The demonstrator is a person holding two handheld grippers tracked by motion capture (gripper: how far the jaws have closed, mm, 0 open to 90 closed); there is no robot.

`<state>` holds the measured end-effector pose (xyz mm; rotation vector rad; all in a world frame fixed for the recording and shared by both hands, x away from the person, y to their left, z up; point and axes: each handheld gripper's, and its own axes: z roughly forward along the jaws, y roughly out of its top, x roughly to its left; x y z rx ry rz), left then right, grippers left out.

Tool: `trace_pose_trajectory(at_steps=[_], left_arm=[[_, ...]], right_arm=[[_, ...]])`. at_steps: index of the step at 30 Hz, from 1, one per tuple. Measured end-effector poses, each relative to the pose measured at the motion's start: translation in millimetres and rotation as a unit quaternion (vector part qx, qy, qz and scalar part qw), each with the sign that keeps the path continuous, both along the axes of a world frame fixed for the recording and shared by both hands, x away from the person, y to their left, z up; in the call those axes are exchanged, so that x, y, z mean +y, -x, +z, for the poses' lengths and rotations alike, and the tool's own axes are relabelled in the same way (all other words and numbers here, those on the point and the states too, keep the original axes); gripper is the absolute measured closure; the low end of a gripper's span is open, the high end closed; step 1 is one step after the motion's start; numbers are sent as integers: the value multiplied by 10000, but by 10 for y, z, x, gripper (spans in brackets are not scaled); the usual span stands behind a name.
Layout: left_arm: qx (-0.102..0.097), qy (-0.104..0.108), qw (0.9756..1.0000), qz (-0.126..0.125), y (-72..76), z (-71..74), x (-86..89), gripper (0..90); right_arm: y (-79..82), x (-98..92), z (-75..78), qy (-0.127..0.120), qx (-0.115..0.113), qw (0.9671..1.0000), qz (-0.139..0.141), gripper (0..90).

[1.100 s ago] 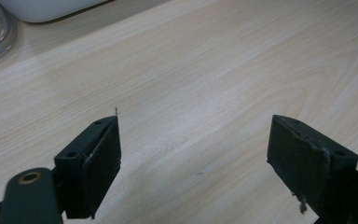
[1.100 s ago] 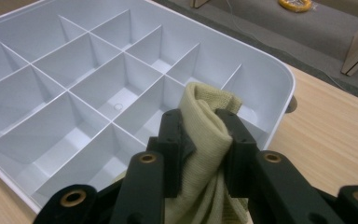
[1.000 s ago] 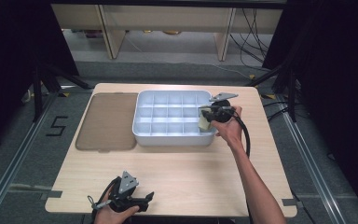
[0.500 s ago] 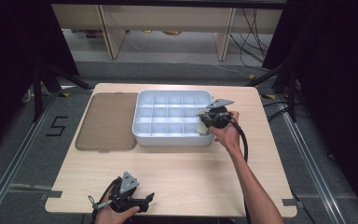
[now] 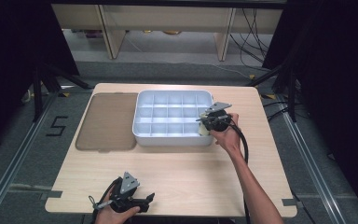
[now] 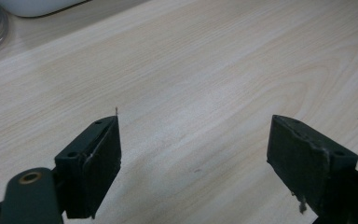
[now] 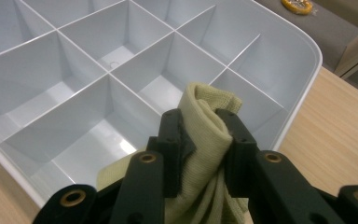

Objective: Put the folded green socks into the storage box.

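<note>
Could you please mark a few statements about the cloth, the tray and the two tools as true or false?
1. The right tool grips a beige cloth. True.
2. The cloth lies flat on the table. False: it is held over the tray.
3. The left tool is open and holds nothing. True.
4. The tray's compartments are full. False: those in view are empty.
5. The lid covers the tray. False: it lies beside it.

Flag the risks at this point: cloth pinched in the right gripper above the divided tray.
1. The yellow cloth bulges above and hangs below the right gripper; on release it might drape over a divider instead of dropping into one cell.
2. The gripper is near the tray's right corner, so a snag could shift the unheld tray.
3. The left gripper rests open over the table, not steadying anything.
</note>
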<state>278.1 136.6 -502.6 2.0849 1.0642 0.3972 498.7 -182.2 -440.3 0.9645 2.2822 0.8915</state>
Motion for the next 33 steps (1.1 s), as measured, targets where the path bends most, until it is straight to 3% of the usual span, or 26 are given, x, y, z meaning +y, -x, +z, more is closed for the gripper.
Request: trace_pose_trajectory(at_steps=[4,5,12,14,17,20,24,28,30,33], left_arm=[[8,-65,10000,-37,-4,4,10,171],[18,53,10000,37,2,-5,-6,171],[-17,10,10000,71,0,-7,-4,174],[11,-60,10000,-20,-1,5,12,174],[-14,5,10000,-2,-6,-4,3,174],[-10,-84,10000,-42,-5,4,12,174],[-34,-2,10000,71,-10,-8,5,174],[11,-95,9999,-41,-14,11,33,174],[8,15,10000,37,-11,0,23,175],[-27,-12,10000,82,-14,2,22,174]], right_arm=[[0,25,-23,129,-58,9999,71,728],[11,31,-19,166,24,9998,53,729],[12,51,-69,368,-28,9992,177,728],[12,48,-89,394,-6,9989,241,728],[20,50,-118,500,68,9983,306,727],[25,48,-133,498,77,9982,311,725],[23,42,-132,436,108,9985,313,715],[18,30,-134,405,235,9985,269,665],[36,24,-104,359,201,9990,193,612],[39,-10,0,189,195,9994,204,619]])
